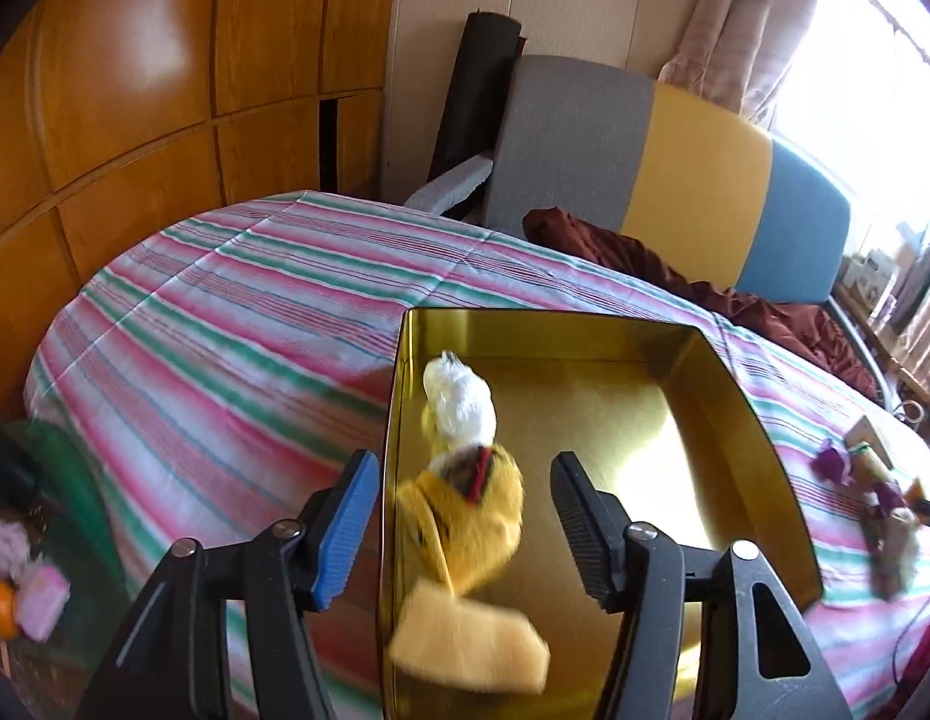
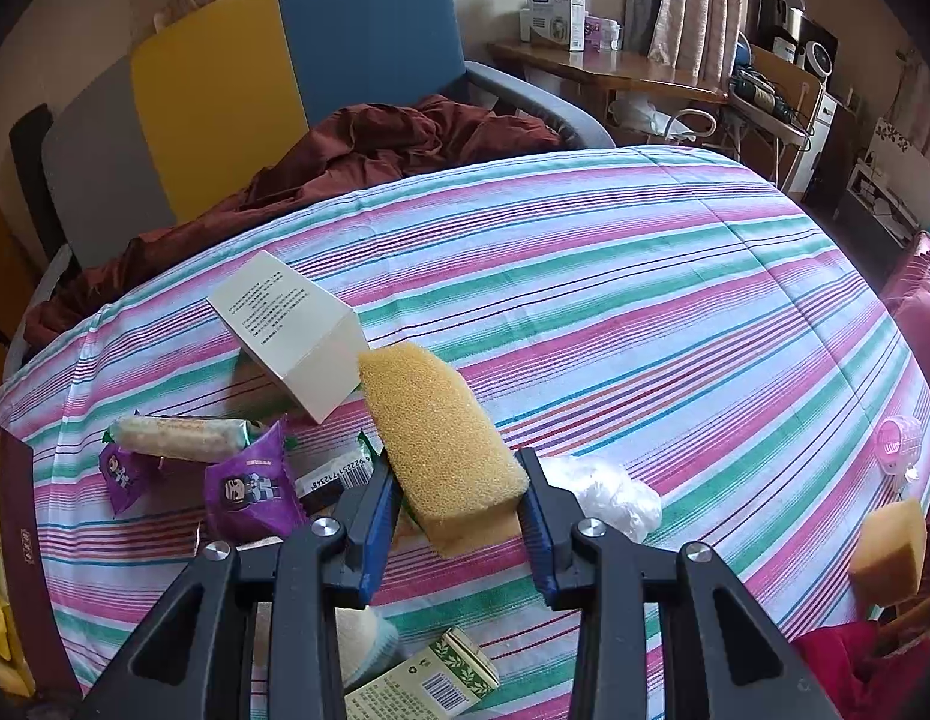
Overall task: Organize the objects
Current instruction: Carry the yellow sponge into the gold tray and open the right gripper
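Observation:
In the left wrist view a gold metal tin [image 1: 741, 396] sits on the striped cloth. It holds a white plastic bundle [image 1: 462, 402], a yellow plush toy [image 1: 471, 516] and a yellow sponge [image 1: 471, 642], which is blurred. My left gripper [image 1: 462, 531] is open above the tin's near left part, empty. In the right wrist view my right gripper [image 2: 459, 519] is shut on a yellow sponge [image 2: 441, 438], held above the cloth. Purple snack packets [image 2: 252, 495], a wrapped bar [image 2: 177, 438] and a cream box [image 2: 291, 330] lie to its left.
A crumpled clear plastic bag [image 2: 615, 495] lies right of the gripper. Another sponge [image 2: 891, 549] and a pink item [image 2: 900, 444] sit at the right edge. A green patterned box [image 2: 429, 681] lies near. A maroon lid [image 2: 27, 540] is at far left. A chair [image 2: 255, 78] with brown cloth stands behind.

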`<state>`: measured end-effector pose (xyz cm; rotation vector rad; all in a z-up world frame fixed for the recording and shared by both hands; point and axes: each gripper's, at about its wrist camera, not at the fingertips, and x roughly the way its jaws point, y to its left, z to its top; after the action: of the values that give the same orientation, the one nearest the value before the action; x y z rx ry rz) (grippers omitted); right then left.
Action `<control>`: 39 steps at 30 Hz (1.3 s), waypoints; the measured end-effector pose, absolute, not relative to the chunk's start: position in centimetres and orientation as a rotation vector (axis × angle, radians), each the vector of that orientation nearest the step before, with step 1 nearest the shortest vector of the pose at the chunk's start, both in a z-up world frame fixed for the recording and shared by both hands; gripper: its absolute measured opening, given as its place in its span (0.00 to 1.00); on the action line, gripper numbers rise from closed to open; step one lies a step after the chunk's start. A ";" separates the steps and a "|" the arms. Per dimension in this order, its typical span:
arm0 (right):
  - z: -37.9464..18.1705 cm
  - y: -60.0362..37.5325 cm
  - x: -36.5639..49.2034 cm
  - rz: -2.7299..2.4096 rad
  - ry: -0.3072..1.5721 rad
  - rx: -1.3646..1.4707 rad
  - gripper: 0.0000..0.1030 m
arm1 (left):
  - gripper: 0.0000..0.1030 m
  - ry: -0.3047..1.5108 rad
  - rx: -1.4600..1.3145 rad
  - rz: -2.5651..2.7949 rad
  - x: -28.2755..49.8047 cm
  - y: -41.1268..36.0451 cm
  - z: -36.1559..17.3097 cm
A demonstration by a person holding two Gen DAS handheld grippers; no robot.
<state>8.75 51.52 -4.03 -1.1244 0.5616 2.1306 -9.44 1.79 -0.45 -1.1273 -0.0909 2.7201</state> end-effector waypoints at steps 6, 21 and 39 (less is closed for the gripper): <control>-1.1 50.0 9.6 2.186 0.531 -1.004 0.36 | 0.62 -0.083 -1.110 2.710 -5.8 0.6 0.0; 1.9 22.6 -0.8 2.852 0.440 -1.361 0.37 | 0.70 -0.122 -1.117 2.733 -3.9 -1.6 -0.5; -5.7 7.0 -6.7 2.896 0.489 -1.855 1.00 | 0.86 -0.203 -1.111 2.786 -3.6 -3.5 -1.8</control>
<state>-6.71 6.96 -5.68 -1.8555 0.4888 2.8963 -3.59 -3.47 -1.75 -1.1111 -0.2027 2.7860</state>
